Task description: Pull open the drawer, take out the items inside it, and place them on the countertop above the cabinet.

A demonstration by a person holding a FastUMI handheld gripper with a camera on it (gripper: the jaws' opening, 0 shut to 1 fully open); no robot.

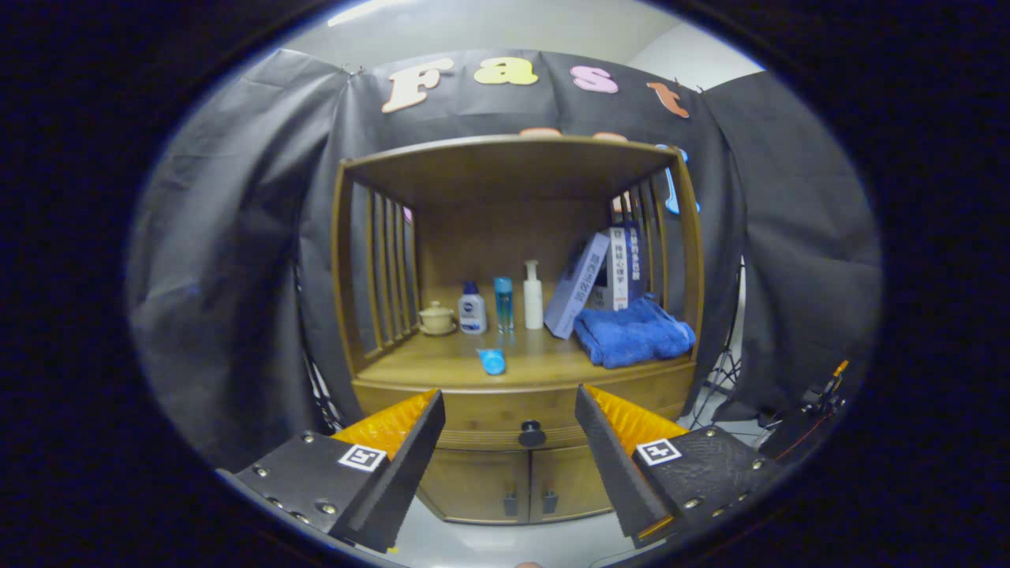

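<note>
Gripper view, fingers: gripper (510, 426) spread wide, gripping nothing, levelled at the cabinet front.
Gripper view, landmark: knob (532, 433), dark and round, on the drawer (473, 410) face; all places below given from it.
Drawer: shut flush under the countertop (442, 364); long axis runs side to side, so the pull would come straight back toward the gripper.
Key relation: knob straight ahead and beyond the fingertips, in the gap between them, nearer the right finger than the left; clearly apart from both.
Fingers against knob: left finger tip left of the knob and about level with it; right finger tip just right of the knob.
Above the knob: blue cap (491, 361) lying near the countertop's front edge.
Above and right of the knob: blue towel (633, 333), folded, with boxes (600, 278) leaning behind it.
Above and left of the knob: small cup (436, 318) on a saucer, then three bottles (503, 304) in a row toward the back.
Below the knob: two cabinet doors (527, 483), closed, small handles meeting at the middle.
Drawer contents: hidden, cannot tell whether anything lies inside.
Stage, as a judgement: fits either a drawer yet to be opened or one closed again with its items among those on the countertop; no telling which.
If a pull is due: slight shift right to centre on the knob, then forward and close.
</note>
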